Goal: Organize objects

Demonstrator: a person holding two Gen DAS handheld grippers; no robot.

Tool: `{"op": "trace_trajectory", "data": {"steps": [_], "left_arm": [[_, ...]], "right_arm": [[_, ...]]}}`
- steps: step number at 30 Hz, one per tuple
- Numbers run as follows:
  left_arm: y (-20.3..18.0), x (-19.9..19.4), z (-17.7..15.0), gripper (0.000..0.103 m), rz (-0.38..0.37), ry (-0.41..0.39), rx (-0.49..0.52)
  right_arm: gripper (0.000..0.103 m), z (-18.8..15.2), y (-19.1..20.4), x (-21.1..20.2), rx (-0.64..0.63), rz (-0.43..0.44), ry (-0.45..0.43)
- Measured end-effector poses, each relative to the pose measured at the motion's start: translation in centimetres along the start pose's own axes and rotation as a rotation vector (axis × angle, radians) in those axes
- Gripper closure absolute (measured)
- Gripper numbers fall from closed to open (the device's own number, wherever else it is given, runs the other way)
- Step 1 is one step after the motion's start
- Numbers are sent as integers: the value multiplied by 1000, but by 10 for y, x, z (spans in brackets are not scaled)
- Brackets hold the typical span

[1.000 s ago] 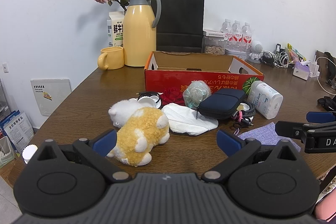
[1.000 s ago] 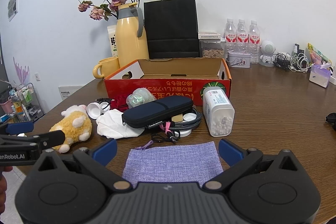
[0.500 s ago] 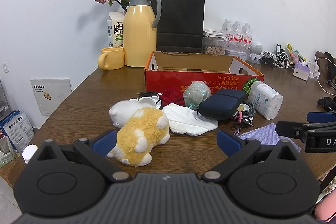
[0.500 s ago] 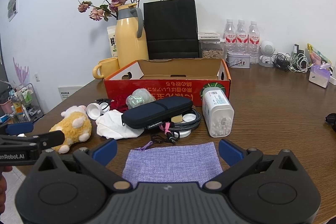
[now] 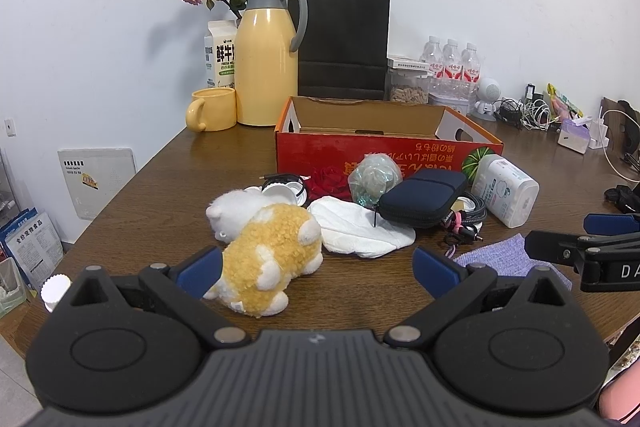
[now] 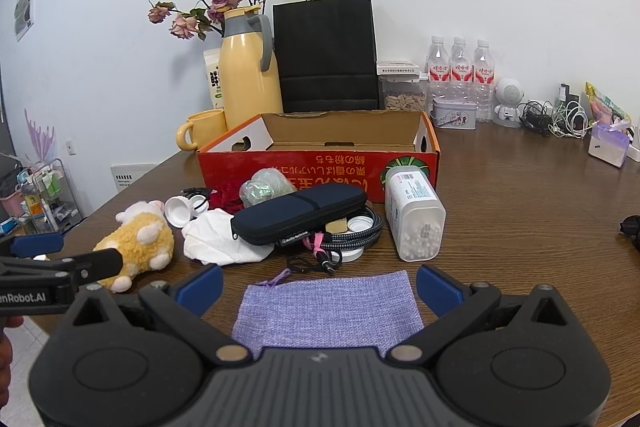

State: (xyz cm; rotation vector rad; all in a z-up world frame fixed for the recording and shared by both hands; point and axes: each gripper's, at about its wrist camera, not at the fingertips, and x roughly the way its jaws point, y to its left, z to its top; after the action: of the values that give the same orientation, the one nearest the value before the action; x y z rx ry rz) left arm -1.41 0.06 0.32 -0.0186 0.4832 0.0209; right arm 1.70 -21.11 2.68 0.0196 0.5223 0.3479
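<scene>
Since nothing has shifted over the last second, I judge the sorting not yet begun: red box (image 6: 320, 163) looks empty. Left gripper (image 5: 318, 269) hovers spread wide, plush toy (image 5: 268, 259) by its left finger; right gripper (image 6: 319, 285) likewise agape over purple pouch (image 6: 326, 309). Neither holds anything.

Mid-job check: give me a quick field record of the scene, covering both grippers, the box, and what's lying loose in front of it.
left gripper: open, holding nothing, behind the yellow-and-white plush toy
right gripper: open, holding nothing, over the flat lilac woven pouch
red cardboard box: open top, no items visible inside
loose in front of box: navy zip case, white cloth, clear cotton-swab tub on its side, braided cable
surface: brown wooden table
</scene>
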Motion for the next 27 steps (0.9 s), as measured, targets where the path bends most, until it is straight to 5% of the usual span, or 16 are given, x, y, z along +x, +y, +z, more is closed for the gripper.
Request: {"op": "trace_trajectory", "data": {"steps": [27], "left_arm": [[10, 17, -3, 0, 5, 38, -29]], "right_arm": [[0, -11, -3, 22, -12, -2, 68]]}}
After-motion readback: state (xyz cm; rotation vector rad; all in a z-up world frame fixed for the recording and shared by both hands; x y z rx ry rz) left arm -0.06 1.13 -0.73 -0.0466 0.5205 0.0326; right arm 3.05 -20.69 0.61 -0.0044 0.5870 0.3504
